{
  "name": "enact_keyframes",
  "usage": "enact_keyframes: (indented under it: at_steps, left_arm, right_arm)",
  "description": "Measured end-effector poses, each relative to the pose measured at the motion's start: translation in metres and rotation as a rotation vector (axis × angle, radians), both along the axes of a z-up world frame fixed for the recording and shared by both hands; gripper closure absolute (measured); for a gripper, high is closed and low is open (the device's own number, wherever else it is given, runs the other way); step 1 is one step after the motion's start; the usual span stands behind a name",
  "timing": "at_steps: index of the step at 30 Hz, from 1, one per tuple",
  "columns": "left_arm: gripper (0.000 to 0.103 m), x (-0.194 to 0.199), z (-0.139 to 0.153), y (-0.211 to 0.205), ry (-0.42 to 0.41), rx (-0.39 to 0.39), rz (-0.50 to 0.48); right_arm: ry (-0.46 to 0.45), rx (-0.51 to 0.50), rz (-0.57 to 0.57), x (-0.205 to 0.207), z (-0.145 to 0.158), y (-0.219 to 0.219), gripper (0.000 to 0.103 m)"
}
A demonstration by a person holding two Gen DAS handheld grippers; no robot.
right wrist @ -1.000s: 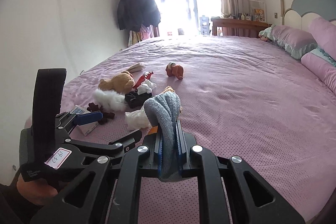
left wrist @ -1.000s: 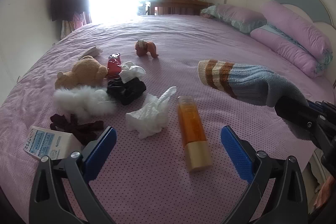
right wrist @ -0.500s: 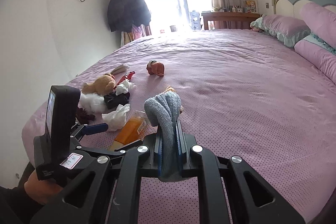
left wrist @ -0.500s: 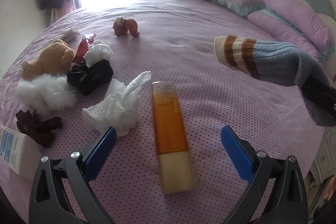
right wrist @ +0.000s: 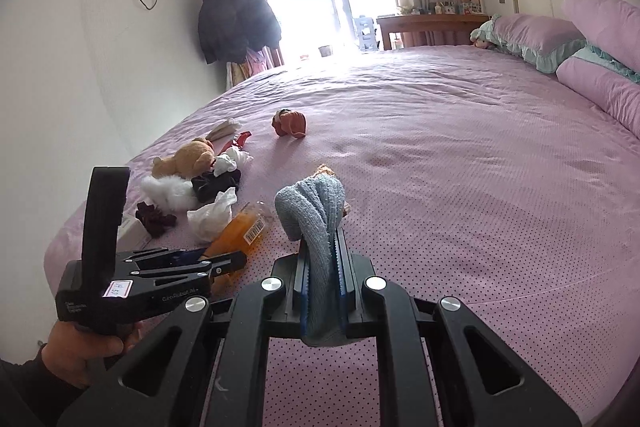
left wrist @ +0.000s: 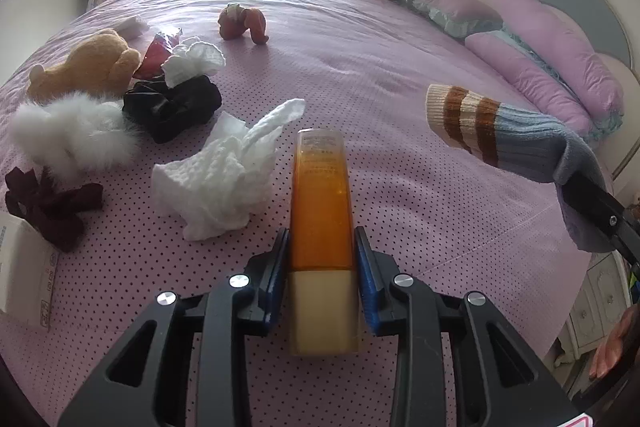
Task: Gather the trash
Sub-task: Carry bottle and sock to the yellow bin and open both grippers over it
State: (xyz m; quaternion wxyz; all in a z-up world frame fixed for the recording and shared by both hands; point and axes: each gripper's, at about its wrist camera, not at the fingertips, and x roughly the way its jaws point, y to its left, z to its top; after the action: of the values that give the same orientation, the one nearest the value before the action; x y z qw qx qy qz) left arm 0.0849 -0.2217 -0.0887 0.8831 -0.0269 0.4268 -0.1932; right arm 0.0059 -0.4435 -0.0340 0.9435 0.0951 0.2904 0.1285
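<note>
From my left wrist, my left gripper (left wrist: pixel 321 259) is closing its blue pads against the orange plastic bottle with a cream cap (left wrist: pixel 322 223), lying on the dotted pink bedspread (left wrist: pixel 400 75) beside a crumpled white tissue (left wrist: pixel 224 175). From my right wrist, my right gripper (right wrist: pixel 322 279) is clamped tight on a grey-blue knitted sock (right wrist: pixel 316 223) above the bed.

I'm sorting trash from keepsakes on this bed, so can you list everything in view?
Bottle: one, orange with cream cap, on the bedspread between the left gripper pads.
Sock: one, blue with brown stripes, held off the bed.
Tissue: two, white, left of the bottle and on the black cloth.
Black cloth: one, behind the tissue.
White fluff: one, far left.
Teddy bear: one, tan.
Red wrapper: one.
Maroon scrunchie: one.
White box: one.
Brown toy: one.
Pillows: several, lilac.
Left gripper: closing on the bottle.
Right gripper: shut on sock.
</note>
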Motion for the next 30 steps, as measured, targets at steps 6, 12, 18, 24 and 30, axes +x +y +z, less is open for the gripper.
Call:
enact_keyframes:
  at_steps: [6, 12, 18, 24, 30]
  left_arm:
    - [0.071, -0.020, 0.014, 0.004, -0.028, -0.039, -0.073]
    - [0.071, -0.040, 0.032, -0.019, -0.059, -0.055, -0.190]
    - [0.071, -0.067, 0.032, -0.066, -0.058, -0.072, -0.347]
    - [0.071, -0.107, 0.021, -0.120, -0.013, -0.088, -0.544]
    - [0.071, -0.163, 0.002, -0.168, 0.045, -0.078, -0.754]
  right_arm:
    - [-0.002, 0.009, -0.012, -0.008, 0.000, -0.004, 0.092]
    - [0.003, 0.014, -0.053, -0.030, 0.002, -0.013, 0.092]
    - [0.021, -0.003, -0.156, -0.080, 0.002, -0.034, 0.092]
    - [0.041, -0.006, -0.325, -0.154, -0.002, -0.066, 0.092]
    - [0.118, 0.020, -0.544, -0.245, -0.021, -0.092, 0.092]
